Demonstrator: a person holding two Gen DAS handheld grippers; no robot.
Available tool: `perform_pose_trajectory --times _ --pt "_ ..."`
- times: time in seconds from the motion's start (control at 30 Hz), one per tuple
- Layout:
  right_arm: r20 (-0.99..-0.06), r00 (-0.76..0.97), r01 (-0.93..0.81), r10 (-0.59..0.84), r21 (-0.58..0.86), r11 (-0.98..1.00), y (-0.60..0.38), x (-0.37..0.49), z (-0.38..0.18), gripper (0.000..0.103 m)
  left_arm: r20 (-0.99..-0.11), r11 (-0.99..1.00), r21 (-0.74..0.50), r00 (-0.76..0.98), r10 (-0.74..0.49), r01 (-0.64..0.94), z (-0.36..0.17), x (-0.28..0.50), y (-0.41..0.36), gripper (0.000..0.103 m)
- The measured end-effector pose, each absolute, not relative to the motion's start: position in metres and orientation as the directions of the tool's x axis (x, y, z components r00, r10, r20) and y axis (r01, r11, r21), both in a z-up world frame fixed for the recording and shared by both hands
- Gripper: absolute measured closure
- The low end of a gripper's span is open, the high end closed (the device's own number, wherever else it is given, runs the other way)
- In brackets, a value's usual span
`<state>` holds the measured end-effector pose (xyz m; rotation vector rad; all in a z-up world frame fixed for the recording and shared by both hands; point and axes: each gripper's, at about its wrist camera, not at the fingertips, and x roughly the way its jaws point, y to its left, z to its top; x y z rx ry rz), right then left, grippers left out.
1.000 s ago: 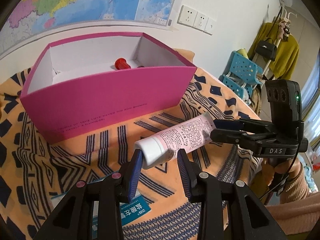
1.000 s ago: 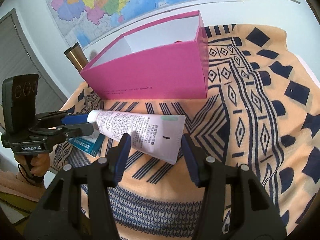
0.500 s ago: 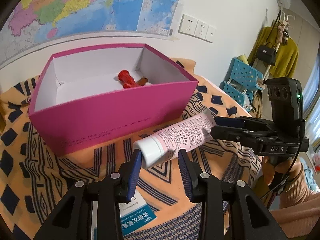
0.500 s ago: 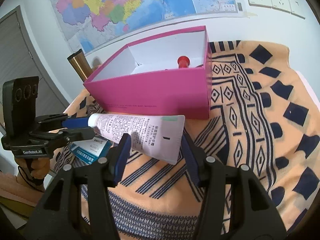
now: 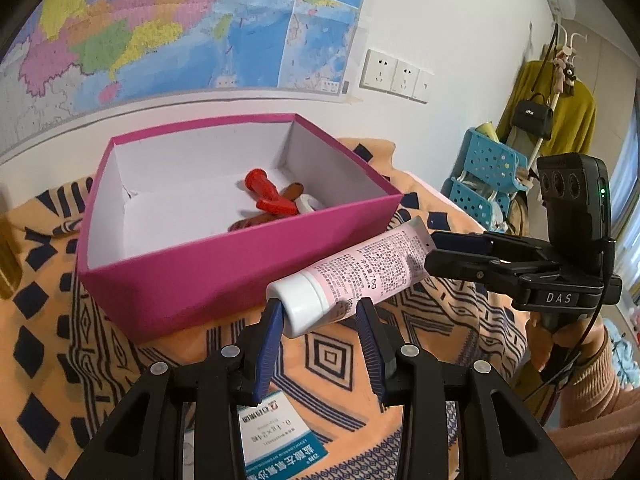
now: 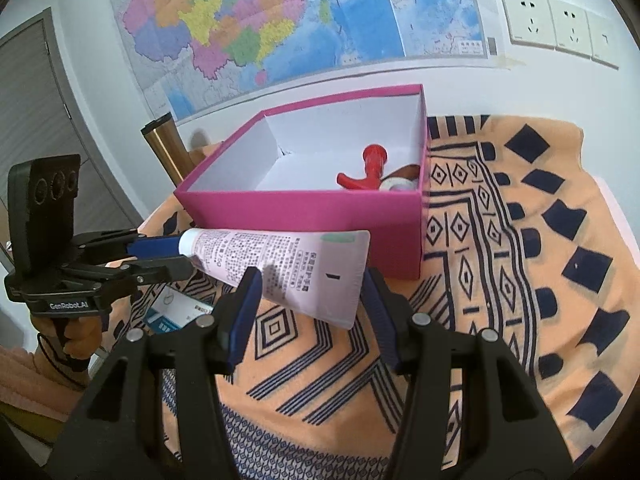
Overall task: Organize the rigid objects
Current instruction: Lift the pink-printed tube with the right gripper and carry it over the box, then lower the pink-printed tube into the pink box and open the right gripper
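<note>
The step in hand is carrying the pink cosmetic tube (image 5: 352, 276) to the magenta box (image 5: 224, 276), and it is held by both ends. The left hand-held gripper (image 5: 320, 312) has its pads closed narrowly on the white cap end. The right hand-held gripper (image 6: 310, 284) stands wider, clamped across the flat crimped tail. In the left wrist view the tube hangs clear of the patterned cloth on the table (image 6: 520, 280), just outside the box's near wall, slanting from the cap at 6 o'clock up toward the tail at 3 o'clock. The box is open, with a red plastic piece (image 5: 268, 196) and some brown items at its right end; the rest of the floor is bare. A blue-and-white medicine carton (image 5: 280, 440) lies on the cloth below the left gripper.

Judging from this, the next move calls for lifting the tube over the near rim, keeping both ends level, lowering it onto the bare floor, then releasing both grips.
</note>
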<state>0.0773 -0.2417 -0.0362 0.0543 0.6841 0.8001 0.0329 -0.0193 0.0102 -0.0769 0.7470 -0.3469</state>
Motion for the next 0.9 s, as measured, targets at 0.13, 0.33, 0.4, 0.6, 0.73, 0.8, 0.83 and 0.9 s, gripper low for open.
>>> perform_pose_trajectory --times 0.13,0.33,0.4,0.6,0.73,0.8,0.83,0.9 --pt "-0.536 0.503 -0.646 0.678 0.288 0.707 -0.241 0.081 -0.03 0.048 -0.645 0.94 -0.19 0.686 -0.337 0.283 0.013 0.036 -0.018 0.066" --pt "-0.525 0.512 -0.65 0.679 0.28 0.707 -0.24 0.086 -0.023 0.048 -0.639 0.941 -0.19 0.693 -0.336 0.281 0.017 0.04 -0.018 0.066" --pt "-0.522 0.516 -0.65 0.678 0.276 0.708 -0.24 0.087 -0.021 0.048 -0.638 0.942 -0.184 0.695 -0.331 0.28 0.018 0.041 -0.019 0.066" --pt "-0.516 0.523 -0.651 0.679 0.272 0.708 -0.238 0.092 -0.016 0.048 -0.631 0.944 -0.175 0.704 -0.325 0.279 0.022 0.046 -0.018 0.066" --pt "-0.509 0.527 -0.656 0.681 0.266 0.706 -0.237 0.093 -0.012 0.048 -0.622 0.946 -0.173 0.714 -0.321 0.274 0.026 0.048 -0.016 0.066" --pt "-0.506 0.529 -0.658 0.681 0.263 0.706 -0.237 0.094 -0.01 0.048 -0.619 0.946 -0.174 0.717 -0.321 0.273 0.027 0.05 -0.015 0.066" --pt "-0.505 0.53 -0.658 0.681 0.263 0.706 -0.237 0.095 -0.01 0.048 -0.618 0.946 -0.174 0.718 -0.32 0.272 0.028 0.051 -0.015 0.066" --pt "-0.504 0.531 -0.658 0.682 0.262 0.706 -0.236 0.096 -0.009 0.048 -0.616 0.948 -0.17 0.722 -0.316 0.27 0.029 0.051 -0.015 0.066"
